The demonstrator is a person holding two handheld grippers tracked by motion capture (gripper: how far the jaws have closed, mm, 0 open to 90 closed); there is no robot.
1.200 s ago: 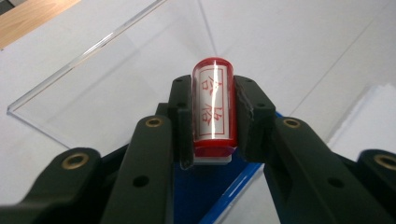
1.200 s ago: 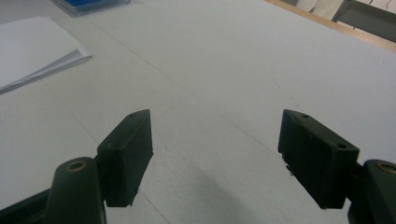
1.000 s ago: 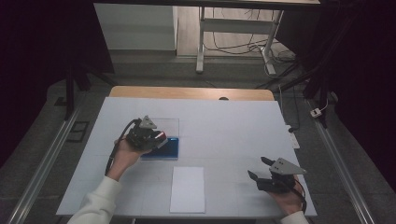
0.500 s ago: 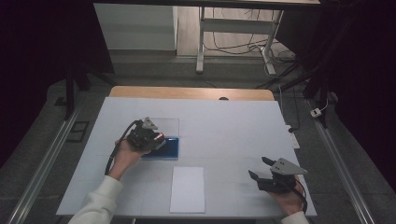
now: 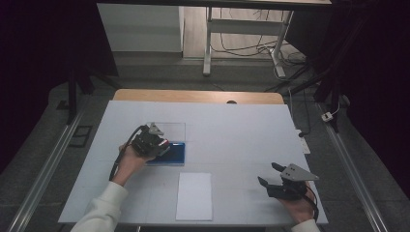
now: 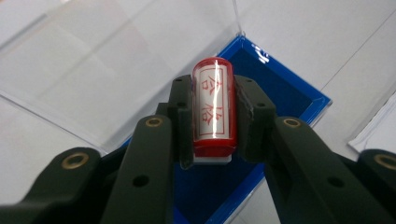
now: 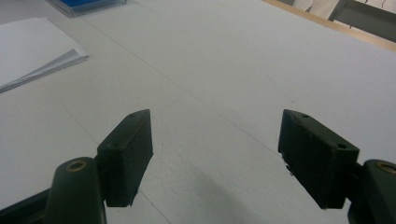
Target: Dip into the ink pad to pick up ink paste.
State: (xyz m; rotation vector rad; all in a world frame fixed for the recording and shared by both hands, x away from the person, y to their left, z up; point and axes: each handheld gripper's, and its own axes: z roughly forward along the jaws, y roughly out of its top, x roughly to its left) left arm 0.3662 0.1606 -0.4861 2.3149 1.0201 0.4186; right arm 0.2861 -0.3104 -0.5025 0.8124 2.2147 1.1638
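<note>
1. One red stamp (image 6: pixel 213 108), a cylinder with a white label bearing red characters.
2. One blue tray (image 5: pixel 176 153), a shallow ink-pad case.
3. One clear lid (image 5: pixel 171 129), lying open and joined to the blue tray's far edge.
4. One stack of white paper (image 5: pixel 194 195) on the counter (image 5: pixel 241 135).
5. Two handheld grippers: the left gripper (image 5: pixel 157 146) and the right gripper (image 5: pixel 270 175), each with two black jaws.
6. One counter with a white top.

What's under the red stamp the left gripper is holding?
The blue ink pad in its open clear case lies beneath the red stamp. The stamp's face is hidden, so contact can't be judged.
</note>
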